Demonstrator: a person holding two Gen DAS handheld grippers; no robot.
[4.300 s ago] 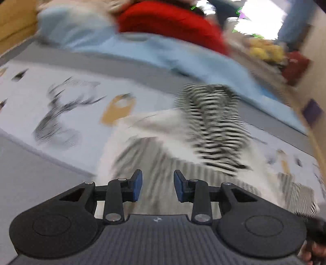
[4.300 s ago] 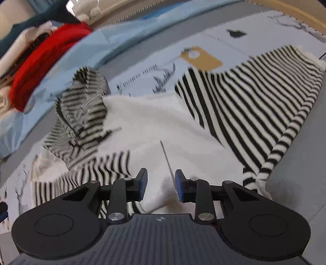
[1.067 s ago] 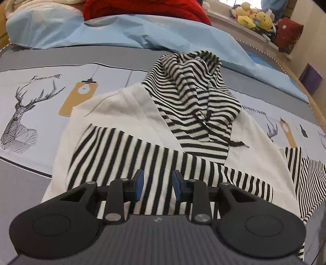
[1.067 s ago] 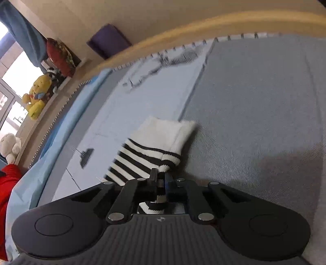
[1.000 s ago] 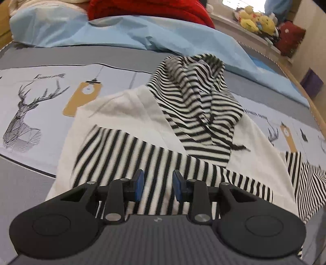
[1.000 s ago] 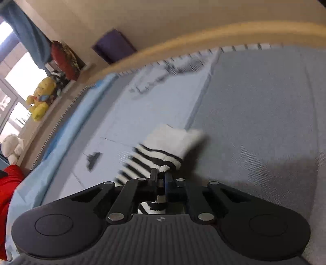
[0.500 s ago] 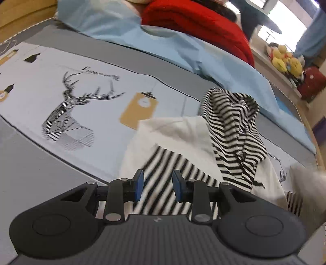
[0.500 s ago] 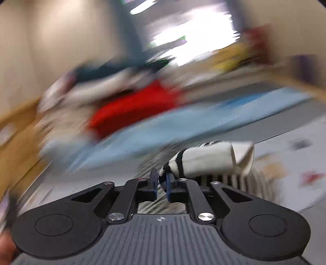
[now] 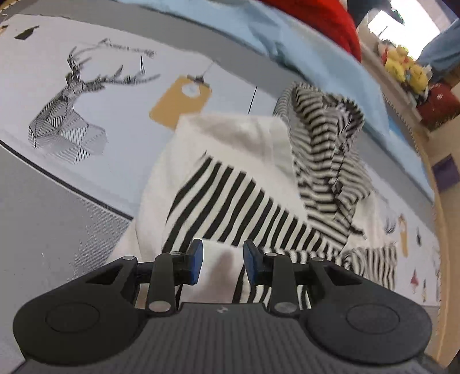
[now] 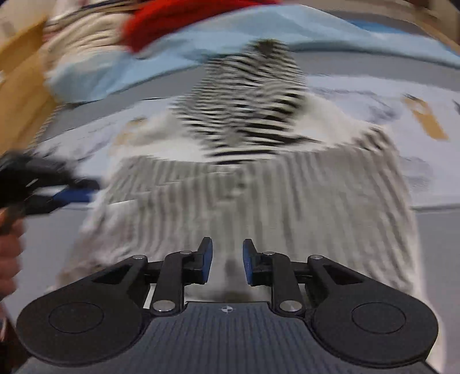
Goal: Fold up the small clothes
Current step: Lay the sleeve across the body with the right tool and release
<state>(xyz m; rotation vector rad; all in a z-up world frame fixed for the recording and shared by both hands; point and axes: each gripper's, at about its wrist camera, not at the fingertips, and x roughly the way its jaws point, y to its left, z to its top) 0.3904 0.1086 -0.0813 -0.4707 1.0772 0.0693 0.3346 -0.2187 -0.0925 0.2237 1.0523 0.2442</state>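
Observation:
A small white hoodie point(image 9: 230, 143) with black-striped sleeves and a striped hood point(image 9: 325, 138) lies on the bed. Both striped sleeves are folded across its body point(image 9: 230, 201). My left gripper point(image 9: 221, 259) is open just above the hoodie's near left part, with a white sleeve cuff point(image 9: 221, 259) under its tips. My right gripper point(image 10: 227, 259) is open and empty over the hoodie's lower middle point(image 10: 258, 201), in a blurred view. The left gripper also shows at the left edge of the right wrist view point(image 10: 57, 195).
The bed cover has deer point(image 9: 66, 115) and yellow tag point(image 9: 181, 100) prints with grey borders point(image 9: 43, 230). A light blue blanket point(image 9: 302, 49) and red cloth point(image 9: 316, 14) lie beyond the hood. Plush toys point(image 9: 402, 66) sit on a far ledge. A wooden bed edge point(image 9: 442, 230) runs along the right.
My right gripper carried the striped sleeve across the hoodie's body, then opened and let it go. My left gripper stayed open and shifted slightly left over the garment.

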